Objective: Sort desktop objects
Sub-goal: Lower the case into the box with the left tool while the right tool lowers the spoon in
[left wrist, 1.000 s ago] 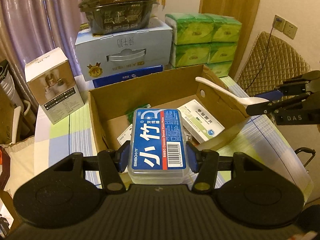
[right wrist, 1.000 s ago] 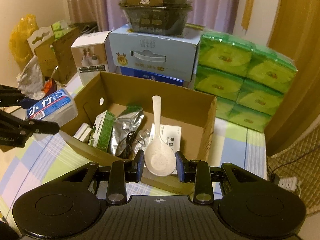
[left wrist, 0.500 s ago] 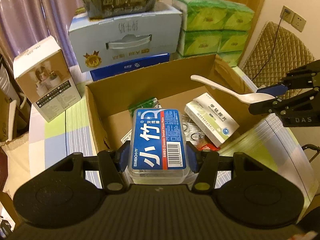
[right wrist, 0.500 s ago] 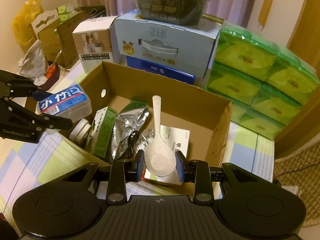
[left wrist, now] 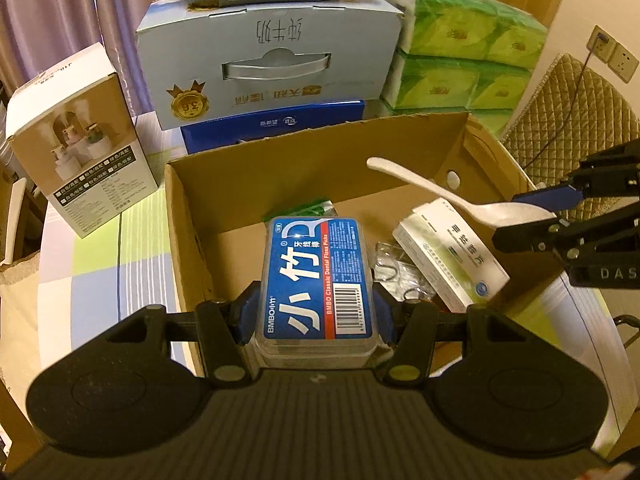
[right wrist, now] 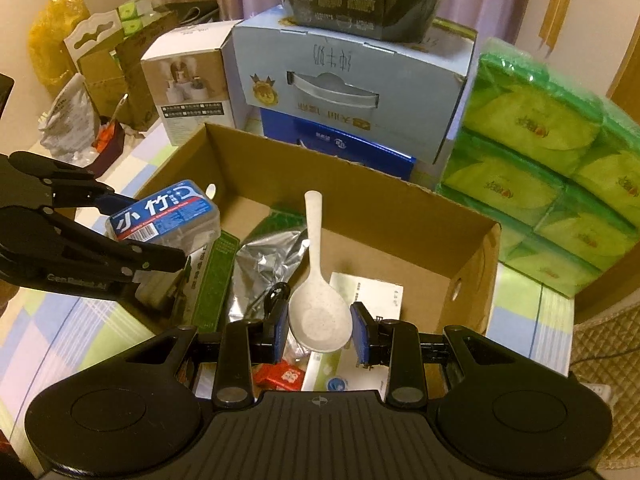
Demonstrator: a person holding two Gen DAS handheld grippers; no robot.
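Boxes [left wrist: 268, 80] behind carton [left wrist: 192, 248], tongs [left wrist: 316, 312] w/ floss [left wrist: 318, 276]

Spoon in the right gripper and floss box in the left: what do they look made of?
Spoon: likely matte plastic or a fibre composite, off-white with fine dark speckles, no glaze shine.
Floss box: clear, hard-looking plastic; see-through walls, glossy glare, printed blue label.
Both are clamped, in the right gripper and left gripper.

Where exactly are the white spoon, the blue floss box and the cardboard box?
white spoon [right wrist: 320, 322]: right wrist view, on its bowl.
blue floss box [left wrist: 318, 276]: left wrist view, on its label.
cardboard box [right wrist: 384, 208]: right wrist view, on its far wall.
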